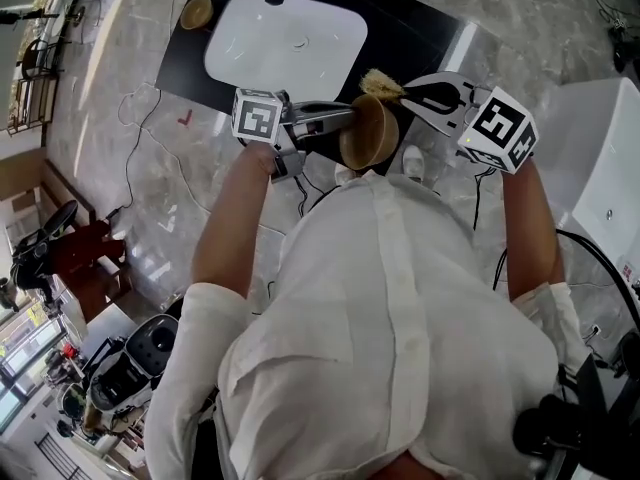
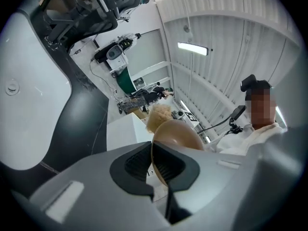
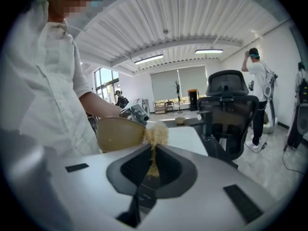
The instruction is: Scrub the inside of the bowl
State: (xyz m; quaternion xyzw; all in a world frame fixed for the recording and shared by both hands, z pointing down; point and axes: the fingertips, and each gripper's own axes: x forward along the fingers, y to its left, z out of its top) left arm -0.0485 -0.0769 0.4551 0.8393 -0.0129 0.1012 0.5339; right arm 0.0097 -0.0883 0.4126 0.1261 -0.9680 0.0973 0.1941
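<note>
Now left gripper (image 1: 345, 117) jaws clamp one bowl (image 1: 370, 138); right gripper (image 1: 412, 93) jaws clamp one brush (image 1: 379, 85).

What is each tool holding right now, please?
Left tool: closed on the rim of the round tan wooden bowl.
Right tool: closed on the pale straw-fibre scrubbing brush.

A white basin (image 1: 285, 38) sits on a black table (image 1: 185, 66) at the far side, with a small wooden dish (image 1: 196, 12) at its left. Across the room, a black office chair (image 3: 230, 109) stands near a person in white (image 3: 260, 93).
</note>
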